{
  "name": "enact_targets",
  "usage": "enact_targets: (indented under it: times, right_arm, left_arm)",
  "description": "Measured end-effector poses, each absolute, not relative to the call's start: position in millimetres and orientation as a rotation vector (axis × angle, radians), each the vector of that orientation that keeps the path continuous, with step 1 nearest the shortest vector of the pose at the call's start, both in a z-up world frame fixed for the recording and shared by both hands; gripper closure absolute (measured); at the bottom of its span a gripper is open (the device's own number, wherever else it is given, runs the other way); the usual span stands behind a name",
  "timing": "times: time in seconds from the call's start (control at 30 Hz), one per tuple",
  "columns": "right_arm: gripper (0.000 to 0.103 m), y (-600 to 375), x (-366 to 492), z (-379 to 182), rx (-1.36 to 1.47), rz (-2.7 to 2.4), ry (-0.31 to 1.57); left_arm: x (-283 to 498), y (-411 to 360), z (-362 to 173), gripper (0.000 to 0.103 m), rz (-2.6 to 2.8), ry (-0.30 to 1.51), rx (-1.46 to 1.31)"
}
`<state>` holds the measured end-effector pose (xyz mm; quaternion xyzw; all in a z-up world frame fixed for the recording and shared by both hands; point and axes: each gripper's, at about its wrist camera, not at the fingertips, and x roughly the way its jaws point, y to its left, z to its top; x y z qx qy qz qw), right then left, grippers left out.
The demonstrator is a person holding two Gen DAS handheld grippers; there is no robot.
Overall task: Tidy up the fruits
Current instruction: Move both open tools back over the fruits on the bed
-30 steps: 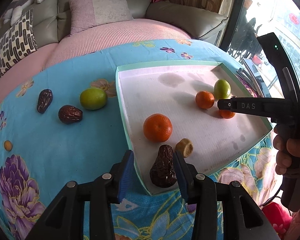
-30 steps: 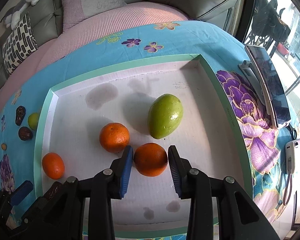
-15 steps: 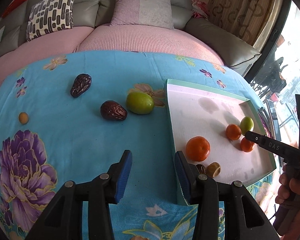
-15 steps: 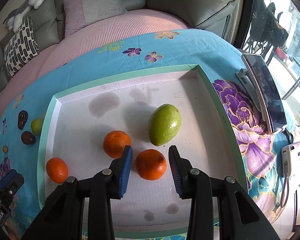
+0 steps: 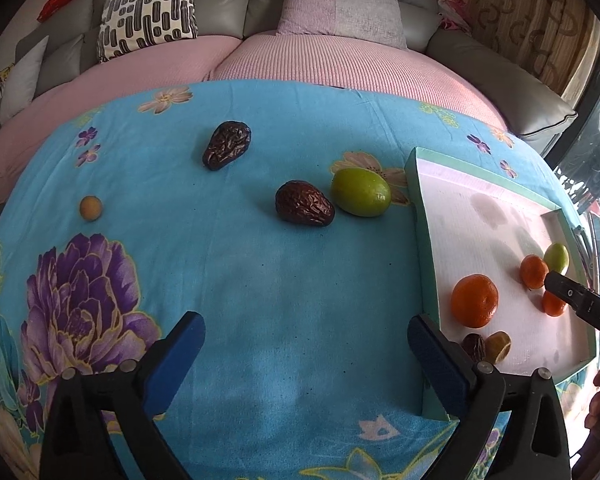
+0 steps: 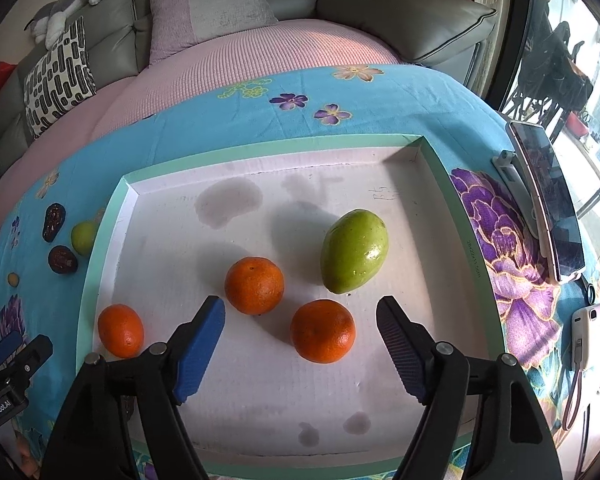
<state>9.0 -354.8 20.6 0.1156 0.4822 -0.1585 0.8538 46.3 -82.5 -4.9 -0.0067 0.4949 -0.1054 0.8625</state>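
Orange tangerine (image 6: pixel 323 330) between right claw (image 6: pixel 300 330) fingers.

Black hand-held gripper (image 6: pixel 300 338), blue ribbed pads (image 6: pixel 199 349), silver screws

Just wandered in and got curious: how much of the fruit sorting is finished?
Roughly half. The tray already holds three oranges, a green fruit, plus a dark date and a small yellowish piece at its corner. Both tongs, left and right, are open and empty. Still on the cloth: two dates, a green fruit, a small tan fruit.
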Motion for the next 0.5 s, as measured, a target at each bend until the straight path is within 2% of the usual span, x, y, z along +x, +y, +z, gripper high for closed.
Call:
enact_targets:
  times: [0.2, 0.3, 0.5]
  right_arm:
    - [0.016, -348, 12, 17, 0.193, -0.302, 1.018]
    - [0.008, -344, 12, 17, 0.190, -0.283, 1.008]
    - [0.008, -343, 12, 20, 0.189, -0.277, 0.977]
  left_arm:
    - [51, -77, -12, 0.000, -0.202, 1.061, -0.024]
    - [52, -74, -12, 0.000, -0.196, 1.059, -0.039]
    - [52, -69, -11, 0.000, -0.184, 1.058, -0.058]
